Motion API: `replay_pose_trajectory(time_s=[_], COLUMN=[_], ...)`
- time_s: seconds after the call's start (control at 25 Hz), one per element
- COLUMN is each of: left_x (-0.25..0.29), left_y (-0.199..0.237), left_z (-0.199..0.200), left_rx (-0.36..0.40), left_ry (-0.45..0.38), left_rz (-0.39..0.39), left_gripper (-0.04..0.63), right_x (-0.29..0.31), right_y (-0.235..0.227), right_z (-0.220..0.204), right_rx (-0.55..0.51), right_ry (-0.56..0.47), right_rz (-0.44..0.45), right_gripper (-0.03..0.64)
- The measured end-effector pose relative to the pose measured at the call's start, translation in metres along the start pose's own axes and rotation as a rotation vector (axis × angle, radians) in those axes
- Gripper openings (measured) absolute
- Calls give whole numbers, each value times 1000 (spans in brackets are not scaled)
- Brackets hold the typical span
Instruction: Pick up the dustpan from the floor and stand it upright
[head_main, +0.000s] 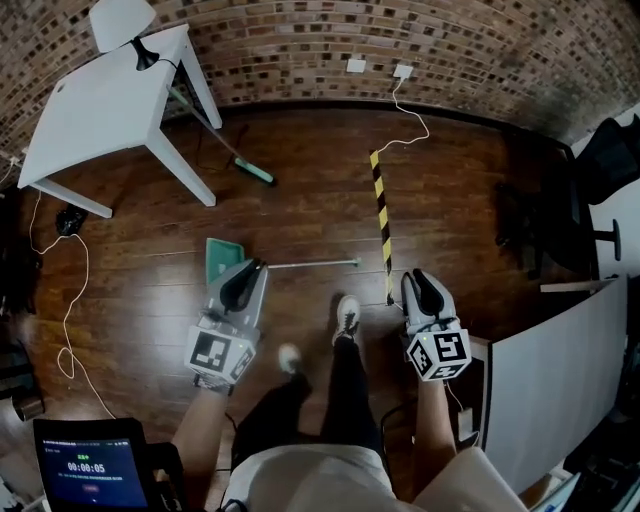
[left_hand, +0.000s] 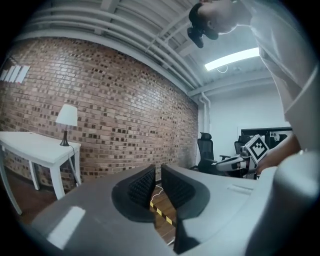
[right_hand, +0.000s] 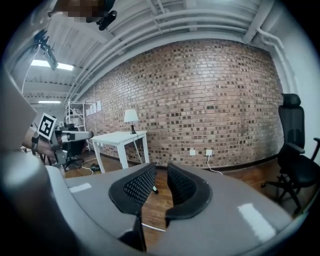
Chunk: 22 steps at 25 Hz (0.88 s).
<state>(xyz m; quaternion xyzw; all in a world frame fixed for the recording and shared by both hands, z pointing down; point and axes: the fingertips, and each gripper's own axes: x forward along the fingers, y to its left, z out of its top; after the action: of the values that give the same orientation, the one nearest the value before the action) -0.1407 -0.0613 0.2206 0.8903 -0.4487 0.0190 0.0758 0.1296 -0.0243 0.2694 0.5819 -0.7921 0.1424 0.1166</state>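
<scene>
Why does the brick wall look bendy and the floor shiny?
Head view: the wide lens bows the red brick wall; light glares off the dark wooden floor. Left gripper view: the long ceiling light blows out white. Right gripper view: the wall bulges too.

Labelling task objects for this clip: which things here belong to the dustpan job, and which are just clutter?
Job: dustpan lying on the floor, left gripper, right gripper.
Clutter: broom, white table, lamp, striped floor tape, white cable.

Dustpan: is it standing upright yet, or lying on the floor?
Lying down. In the head view the green dustpan lies flat on the wood floor, its long handle stretched out along the boards.
</scene>
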Motion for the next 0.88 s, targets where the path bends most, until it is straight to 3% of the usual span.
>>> replay_pose_trajectory(time_s=[0.16,0.32,0.56,0.88], left_x=[40,83,176,242], left_y=[1,-6,-9,-19], left_z=[-45,-114,-262,-449], left_rx=[6,4,24,-3], left_ry=[37,80,135,203], left_rz=[-18,-41,-91,-147], left_gripper=[15,15,17,38], right_x=[39,79,163,240], right_y=[-22,-52,-108,-145], right_z=[-44,-96,-218,-398], right_rx=[13,-3,-23,-45], right_ry=[33,45,21,62], right_rz=[13,30,29,29], right_gripper=[111,115,128,157])
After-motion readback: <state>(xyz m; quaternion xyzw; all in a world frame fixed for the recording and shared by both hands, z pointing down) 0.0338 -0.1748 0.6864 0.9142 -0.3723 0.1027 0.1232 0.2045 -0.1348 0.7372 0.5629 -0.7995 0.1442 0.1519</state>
